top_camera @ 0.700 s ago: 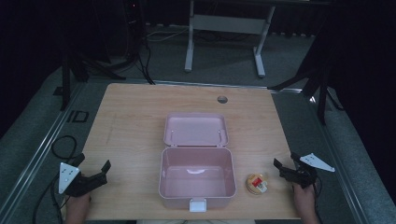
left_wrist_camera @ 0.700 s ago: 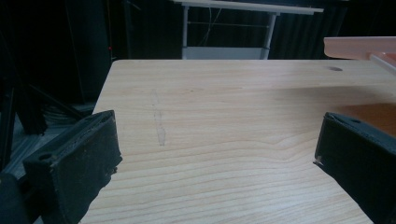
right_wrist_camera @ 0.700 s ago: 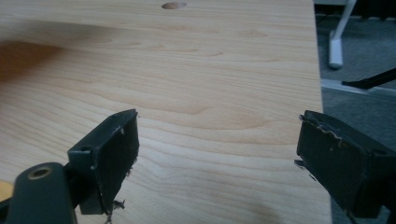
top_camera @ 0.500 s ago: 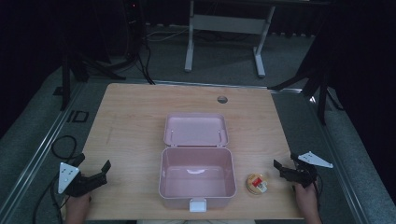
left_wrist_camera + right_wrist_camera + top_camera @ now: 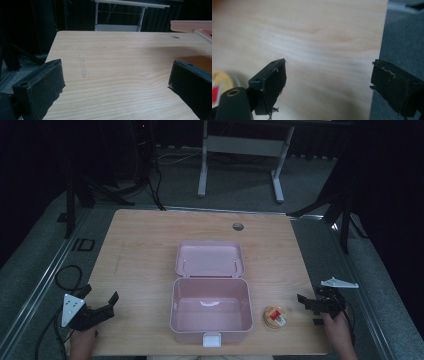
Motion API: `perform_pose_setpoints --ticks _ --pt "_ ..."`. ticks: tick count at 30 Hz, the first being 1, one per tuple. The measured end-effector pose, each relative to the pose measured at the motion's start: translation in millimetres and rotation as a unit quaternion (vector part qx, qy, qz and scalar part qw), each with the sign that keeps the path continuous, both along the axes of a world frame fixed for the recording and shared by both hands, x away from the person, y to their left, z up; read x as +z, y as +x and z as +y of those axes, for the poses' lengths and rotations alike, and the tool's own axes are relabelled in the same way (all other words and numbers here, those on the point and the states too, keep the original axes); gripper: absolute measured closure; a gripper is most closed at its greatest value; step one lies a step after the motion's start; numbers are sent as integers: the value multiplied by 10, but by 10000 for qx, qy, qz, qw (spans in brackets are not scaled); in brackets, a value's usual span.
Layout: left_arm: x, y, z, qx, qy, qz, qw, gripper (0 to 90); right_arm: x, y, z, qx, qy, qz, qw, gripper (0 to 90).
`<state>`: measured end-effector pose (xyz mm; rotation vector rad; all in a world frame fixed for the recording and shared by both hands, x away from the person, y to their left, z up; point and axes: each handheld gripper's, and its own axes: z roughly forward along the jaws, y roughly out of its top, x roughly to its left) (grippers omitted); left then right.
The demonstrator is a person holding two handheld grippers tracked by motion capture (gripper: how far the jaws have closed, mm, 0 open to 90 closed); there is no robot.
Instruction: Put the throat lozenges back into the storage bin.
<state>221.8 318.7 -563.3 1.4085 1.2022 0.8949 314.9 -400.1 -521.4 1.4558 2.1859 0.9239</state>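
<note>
Two grippers, both empty, jaws spread wide on each. Left gripper (image 5: 102,307) parked at the near left corner of the wooden table (image 5: 145,250), hand (image 5: 82,342) behind it, grey three-cornered plate on top, cable looping off over the floor to the left. From the left gripper view (image 5: 116,77): just bare wood grain between the two black jaws, a faint pencil-like scuff farther up the board, and the edge of the pink lid poking in at the top right.

Right gripper (image 5: 312,307) hanging at the near right edge of the table, held by the other hand (image 5: 337,330), pointed toward the small round yellow tin (image 5: 275,316) with the red label. Near it, but not touching. From the right gripper view (image 5: 328,85): wide gap, nothing clamped, tin (image 5: 220,85) peeking in at the lower left just beside one jaw, table edge and grey floor running under the other jaw.

Pink lunch box (image 5: 210,307) sitting open in the middle near the front edge, lid (image 5: 210,258) flipped back flat on the table, white latch at the front. Looks empty inside. Tin just to the right of the box, apart from it. Small round cable hole (image 5: 238,226) farther back.
</note>
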Motion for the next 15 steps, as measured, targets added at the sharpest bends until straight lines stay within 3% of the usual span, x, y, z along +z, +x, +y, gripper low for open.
perform_pose_setpoints --ticks 1,2,4,5,6,8,12,15 --pt "0 -1 1 -3 -2 0 10000 3 34 11 9 42 -107 154 9998 126" --pt "0 -1 1 -10 -13 6 10000 3 97 33 22 167 -288 453 9984 126" --pt "0 0 3 -12 -13 9 10000 3 127 43 30 240 -394 591 9972 126" --pt "0 1 4 -13 -16 14 10000 3 168 65 60 471 -664 1000 9917 128" --pt "1 2 6 -20 -27 19 10000 3 179 69 74 575 -798 1129 9887 133" --pt "1 2 7 -34 -35 24 10000 3 200 79 114 936 -1005 1540 9785 134" --pt "1 4 10 -54 -56 39 10000 3 199 73 197 1506 -1260 2120 9573 137" --pt "2 6 11 -63 -64 51 9999 3 187 67 244 1889 -1347 2395 9428 136"
